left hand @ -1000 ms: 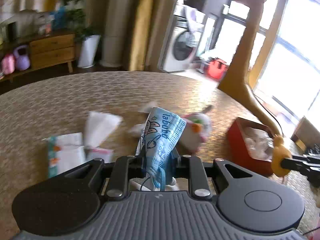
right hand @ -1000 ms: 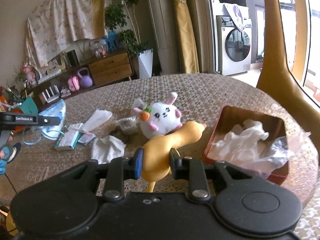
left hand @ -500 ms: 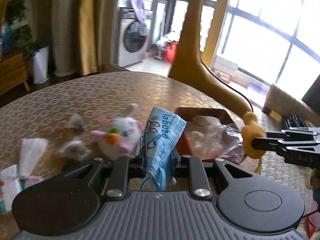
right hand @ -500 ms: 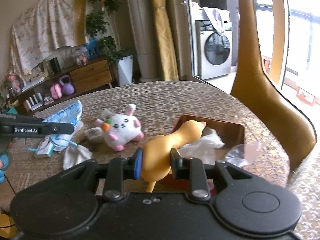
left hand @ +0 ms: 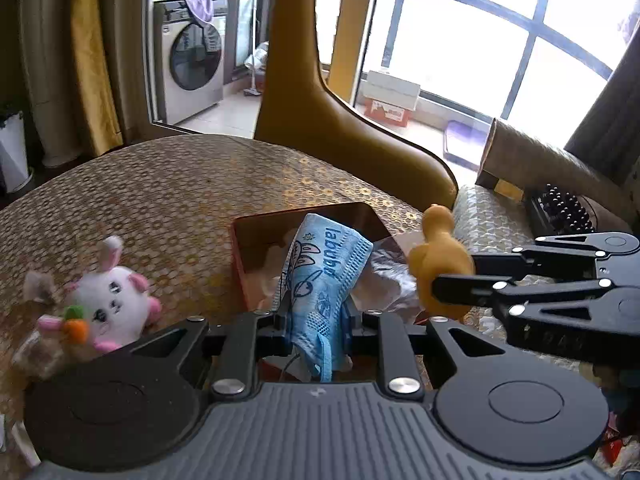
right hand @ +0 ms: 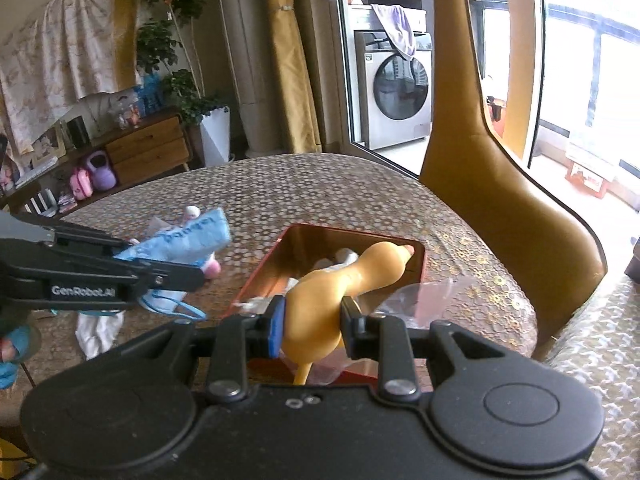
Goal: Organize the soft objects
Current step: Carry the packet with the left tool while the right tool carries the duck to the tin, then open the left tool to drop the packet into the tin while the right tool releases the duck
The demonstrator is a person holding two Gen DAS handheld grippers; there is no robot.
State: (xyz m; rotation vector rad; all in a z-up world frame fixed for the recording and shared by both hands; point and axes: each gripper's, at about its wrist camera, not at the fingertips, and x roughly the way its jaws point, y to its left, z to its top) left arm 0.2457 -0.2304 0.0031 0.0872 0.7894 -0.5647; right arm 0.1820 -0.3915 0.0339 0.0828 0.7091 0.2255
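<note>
Left gripper [left hand: 313, 312]: pinching a blue mask [left hand: 322, 280], jaws nearly together on the cloth.
Mask: sticks up in front of the red box [left hand: 239, 258].
Right gripper [right hand: 312, 322]: squeezing a yellow duck [right hand: 340, 288], jaws a little apart around its body.
Duck: head over the box.
Box: on the table [left hand: 160, 200], white stuff inside.
Bunny [left hand: 108, 300]: on the table, left of the box.
</note>
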